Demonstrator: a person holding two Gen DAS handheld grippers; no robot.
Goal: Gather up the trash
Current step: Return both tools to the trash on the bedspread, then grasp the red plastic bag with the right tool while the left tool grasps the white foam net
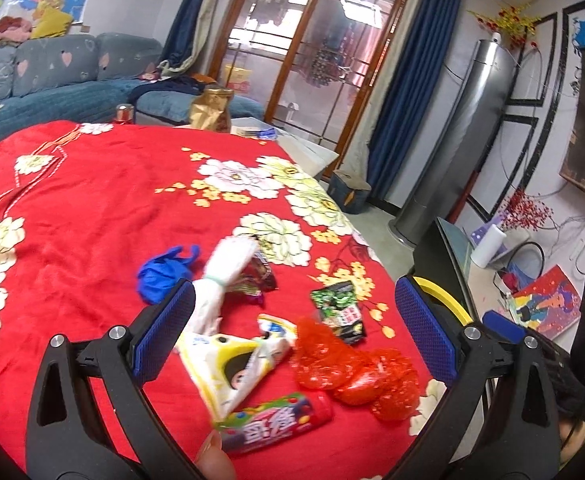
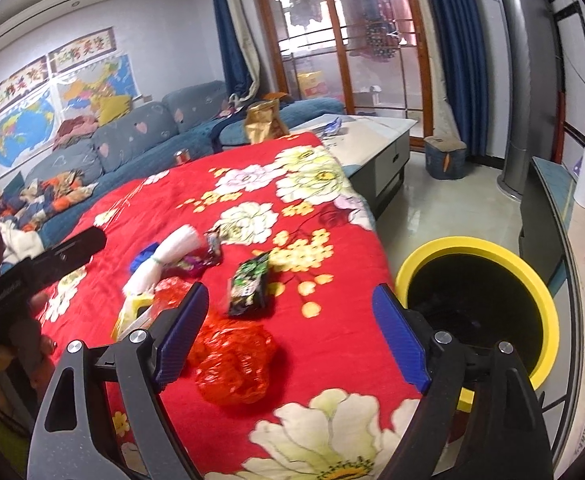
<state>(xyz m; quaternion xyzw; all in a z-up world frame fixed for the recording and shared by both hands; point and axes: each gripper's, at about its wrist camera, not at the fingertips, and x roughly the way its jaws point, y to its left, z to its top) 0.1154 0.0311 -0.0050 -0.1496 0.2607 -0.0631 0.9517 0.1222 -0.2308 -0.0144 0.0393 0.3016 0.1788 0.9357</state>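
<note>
Tilting downward over the red blanket (image 2: 332, 340), right claw (image 2: 288, 336) wide open, empty, left claw (image 1: 296, 334) likewise.

A bright red cloth (image 2: 332, 344) patterned with cream, pink and yellow flowers carries a crinkled translucent red plastic bag (image 2: 232, 364) and a green-and-black snack packet (image 2: 250, 286); beside it stands a yellow-rimmed black bin (image 2: 548, 320).

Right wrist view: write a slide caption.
Open right gripper above crumpled red plastic on the red floral blanket, yellow-rimmed bin alongside.

Black hand-held gripper (image 1: 294, 322), blue textured pads (image 1: 426, 330), silver screws.
</note>
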